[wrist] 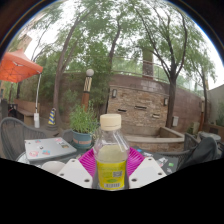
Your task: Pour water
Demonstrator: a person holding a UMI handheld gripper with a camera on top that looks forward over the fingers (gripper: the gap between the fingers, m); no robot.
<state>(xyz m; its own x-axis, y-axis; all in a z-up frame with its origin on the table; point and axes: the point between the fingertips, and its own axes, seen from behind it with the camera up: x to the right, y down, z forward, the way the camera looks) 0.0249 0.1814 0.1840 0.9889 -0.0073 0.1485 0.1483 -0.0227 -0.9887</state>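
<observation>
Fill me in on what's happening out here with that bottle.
A person is working a hand-held gripper outdoors on a patio. Its pink pads sit on either side of a clear plastic bottle with a white cap and a yellow label; whether they actually press on it cannot be told. The bottle is upright and capped, so no pouring has begun. Beyond it stand a potted plant, a brick wall and trees.
</observation>
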